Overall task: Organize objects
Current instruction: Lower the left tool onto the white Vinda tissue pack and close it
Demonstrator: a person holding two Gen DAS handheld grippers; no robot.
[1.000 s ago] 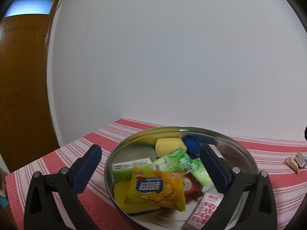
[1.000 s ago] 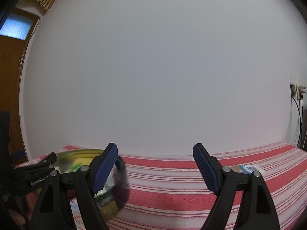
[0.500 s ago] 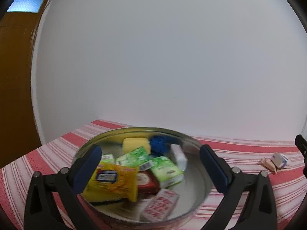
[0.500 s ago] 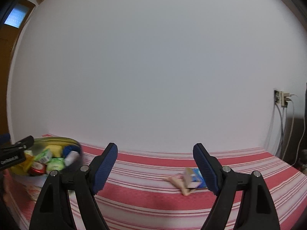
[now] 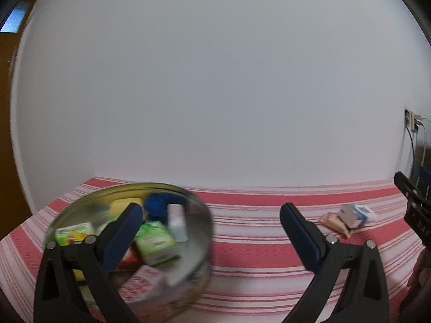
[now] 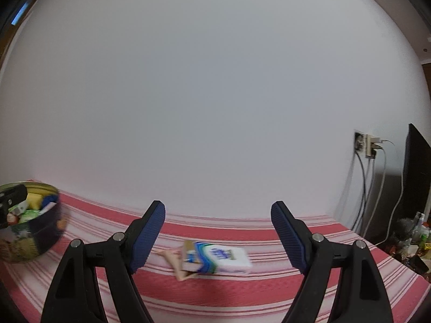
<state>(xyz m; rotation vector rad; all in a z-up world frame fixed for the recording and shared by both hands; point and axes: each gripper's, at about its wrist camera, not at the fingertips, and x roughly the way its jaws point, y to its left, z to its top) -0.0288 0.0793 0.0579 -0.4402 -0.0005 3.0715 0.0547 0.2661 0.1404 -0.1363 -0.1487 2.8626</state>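
Observation:
A round metal tin [image 5: 199,231] [image 6: 45,239] stands on the red-and-white striped cloth [image 5: 256,253], filled with several packets, a yellow sponge [image 5: 121,206] and a blue item [image 5: 156,206]. My left gripper [image 5: 210,223] is open, its left finger in front of the tin, nothing between its jaws. A white-and-blue carton [image 6: 223,259] [image 5: 357,214] lies on the cloth on top of a pinkish wrapper [image 6: 175,259]. My right gripper [image 6: 218,226] stands open just in front of the carton, apart from it.
A white wall [image 6: 215,94] rises behind the table. A socket with plugged cables [image 6: 369,145] and a dark screen [image 6: 417,177] are at the right, with small bottles [image 6: 420,228] beyond the table's right edge. A wooden door [image 5: 5,123] is at far left.
Both views have swung right: the tin slid to the left in each, and the carton with the wrapper came into the middle of the right wrist view. Both grippers stayed open.

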